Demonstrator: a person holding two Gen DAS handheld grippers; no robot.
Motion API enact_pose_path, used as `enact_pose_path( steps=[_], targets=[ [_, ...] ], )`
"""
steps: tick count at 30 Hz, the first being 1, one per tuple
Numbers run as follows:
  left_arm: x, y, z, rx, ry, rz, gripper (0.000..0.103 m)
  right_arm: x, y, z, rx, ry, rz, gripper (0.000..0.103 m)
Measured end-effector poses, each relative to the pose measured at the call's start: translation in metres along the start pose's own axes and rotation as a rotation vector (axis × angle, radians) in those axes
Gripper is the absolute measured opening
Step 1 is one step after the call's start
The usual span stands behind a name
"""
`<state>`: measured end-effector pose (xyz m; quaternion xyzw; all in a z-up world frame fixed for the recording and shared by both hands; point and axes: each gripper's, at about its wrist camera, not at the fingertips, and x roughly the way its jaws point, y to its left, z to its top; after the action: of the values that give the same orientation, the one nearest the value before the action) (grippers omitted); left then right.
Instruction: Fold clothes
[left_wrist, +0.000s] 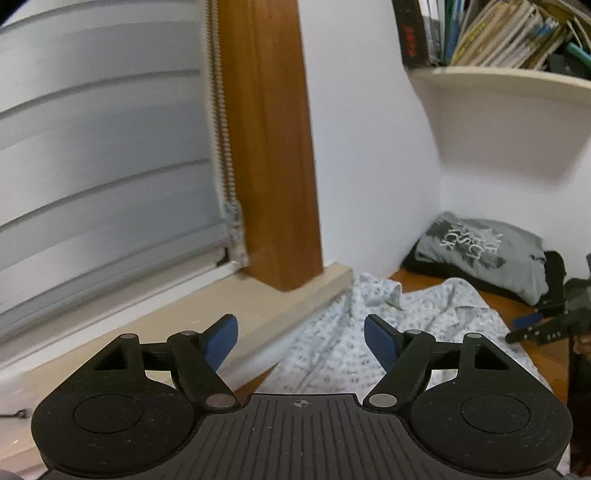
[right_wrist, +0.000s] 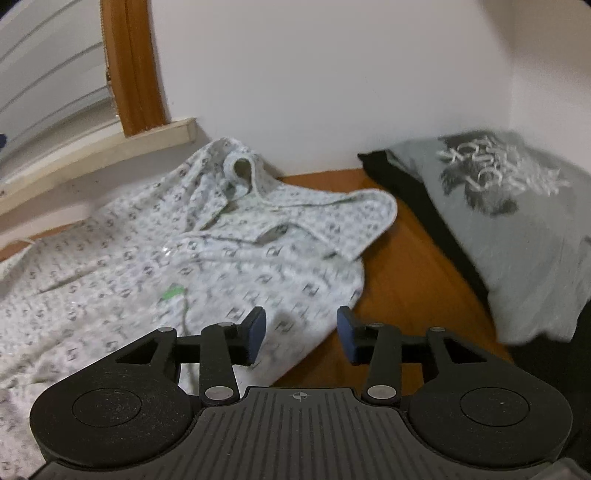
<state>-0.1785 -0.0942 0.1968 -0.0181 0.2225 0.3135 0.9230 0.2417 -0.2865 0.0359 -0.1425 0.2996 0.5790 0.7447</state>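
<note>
Your left tongs (left_wrist: 301, 345) stand spread wide with nothing between the blue pads, held above the near edge of the patterned shirt (left_wrist: 373, 339). Your right tongs (right_wrist: 301, 334) are also parted, though less widely, and empty; they hang just over the shirt's right-hand edge where the cloth meets bare wood. From the left camera you can see the right tongs (left_wrist: 532, 325) at the far right of the view, low over the cloth.

The shirt (right_wrist: 192, 251) lies spread but rumpled on the wooden desk (right_wrist: 402, 273), its collar (right_wrist: 242, 171) bunched up towards the wall below the window sill (right_wrist: 110, 144) and one sleeve or flap turned over near the top right. A folded grey printed T-shirt (right_wrist: 506, 218) sits on a dark garment (right_wrist: 399, 177) in the corner, well apart from your work.

Expect this shirt to be light, thin and floppy: it will not hold a shape, and it will drag and wrinkle if you pull one side only. It looks like woven cotton, so probably not slippery, but a shallow pinch may catch only the upper layer. Take hold at edges and seams, which are firmer: the shoulder seam or sleeve end on each side, or the hem corners. Pinch deep enough to trap both layers, lift both sides evenly, and keep clear of the bunched collar until the body lies flat.
</note>
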Motion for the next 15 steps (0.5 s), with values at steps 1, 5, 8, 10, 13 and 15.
enact_pose_path(
  steps=[1, 5, 8, 10, 13, 15],
  targets=[
    [-0.005, 0.002, 0.0, -0.005, 0.002, 0.004, 0.079, -0.001, 0.002, -0.002, 0.006, 0.004, 0.01, 0.044],
    [0.0, -0.003, -0.011, -0.019, 0.037, 0.003, 0.079, 0.001, 0.013, -0.008, 0.004, 0.03, 0.01, 0.044],
    [0.008, -0.015, -0.022, -0.033, 0.065, -0.026, 0.079, 0.007, 0.017, -0.009, 0.016, 0.046, 0.016, 0.044],
    [0.016, -0.031, -0.032, -0.031, 0.085, -0.065, 0.079, 0.012, 0.021, -0.007, 0.012, 0.057, 0.032, 0.042],
    [0.028, -0.06, -0.047, -0.005, 0.114, -0.125, 0.079, 0.018, 0.031, -0.003, -0.009, 0.064, 0.074, 0.011],
    [0.034, -0.082, -0.056, 0.021, 0.13, -0.17, 0.078, 0.018, 0.041, 0.005, -0.027, 0.029, 0.105, 0.009]
  ],
)
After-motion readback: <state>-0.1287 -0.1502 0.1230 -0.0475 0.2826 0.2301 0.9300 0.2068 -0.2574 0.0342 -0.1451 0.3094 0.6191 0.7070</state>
